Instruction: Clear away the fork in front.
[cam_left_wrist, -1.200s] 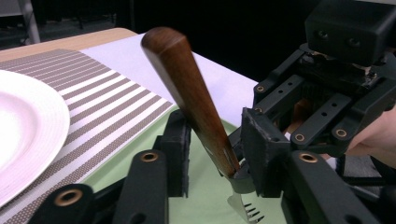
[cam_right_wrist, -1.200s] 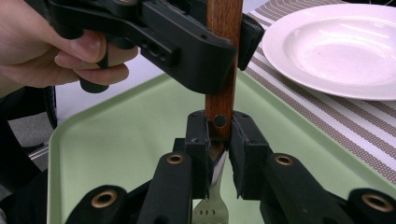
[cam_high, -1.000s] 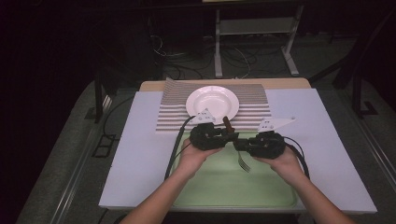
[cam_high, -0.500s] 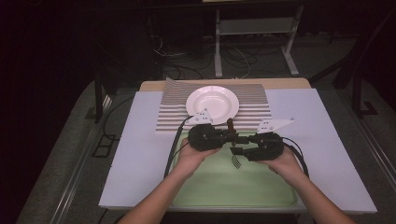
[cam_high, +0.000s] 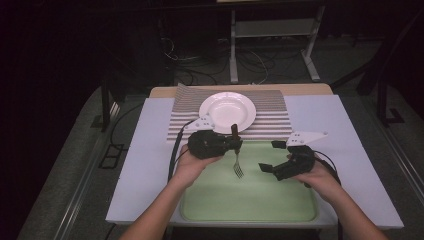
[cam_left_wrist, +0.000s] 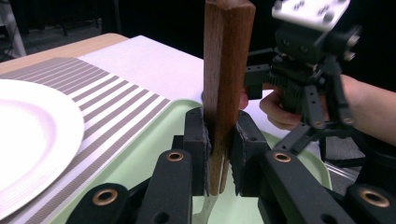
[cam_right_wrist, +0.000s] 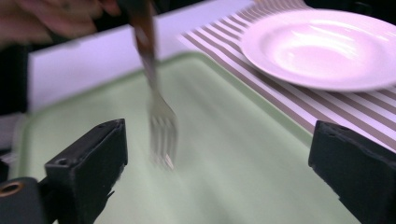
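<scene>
Over the green tray (cam_high: 250, 200), left gripper (cam_high: 235, 144) jaws clamp the fork (cam_high: 237, 162) upright, right gripper (cam_high: 272, 156) jaws apart nearby; probably best carried steadily toward the plate (cam_high: 227, 111).

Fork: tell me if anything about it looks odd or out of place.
The fork isn't lying flat: the left tongs clamp its wooden handle, tines hanging down over the green tray. The white plate sits squarely on the striped mat.

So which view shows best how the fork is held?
The left gripper view: its tongs clamp the fork's wooden handle up close. The high view shows the fork small, hanging; the right gripper view, blurred tines.
</scene>
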